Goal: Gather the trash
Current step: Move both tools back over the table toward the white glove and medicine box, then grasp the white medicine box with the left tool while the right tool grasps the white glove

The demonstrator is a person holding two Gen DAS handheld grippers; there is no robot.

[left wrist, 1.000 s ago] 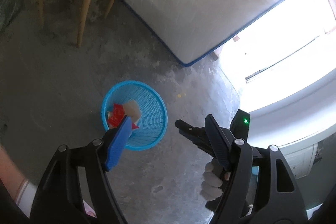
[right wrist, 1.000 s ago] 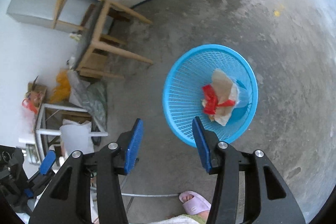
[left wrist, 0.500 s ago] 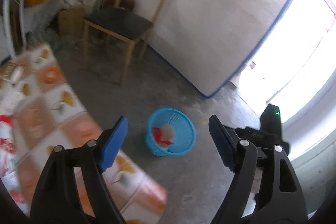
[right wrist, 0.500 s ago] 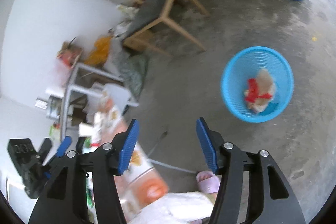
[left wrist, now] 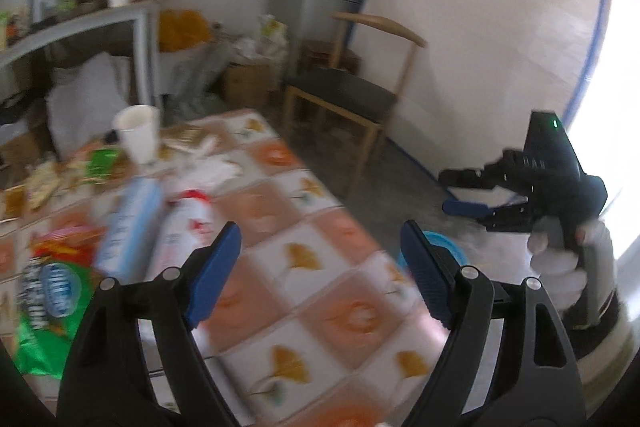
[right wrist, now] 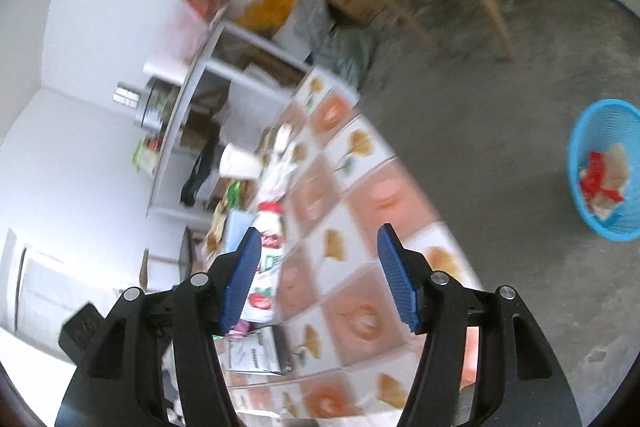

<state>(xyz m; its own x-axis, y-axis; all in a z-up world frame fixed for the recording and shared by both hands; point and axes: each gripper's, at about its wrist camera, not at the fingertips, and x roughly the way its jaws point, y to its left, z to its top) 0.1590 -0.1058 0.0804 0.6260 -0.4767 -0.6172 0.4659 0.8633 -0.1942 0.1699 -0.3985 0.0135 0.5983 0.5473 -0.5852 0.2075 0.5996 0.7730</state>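
Left wrist view: the left gripper [left wrist: 320, 259] is held wide apart and empty over a patterned table [left wrist: 320, 291]; the right gripper [right wrist: 318, 259] is likewise parted, empty.

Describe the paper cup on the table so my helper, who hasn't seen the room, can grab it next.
Find the table with the orange-and-white leaf-patterned tablecloth. At its far end, past the red-capped white bottle lying among the wrappers, stands the white paper cup. It is the only upright, plain white thing there; everything around it lies flat or is printed in colour.
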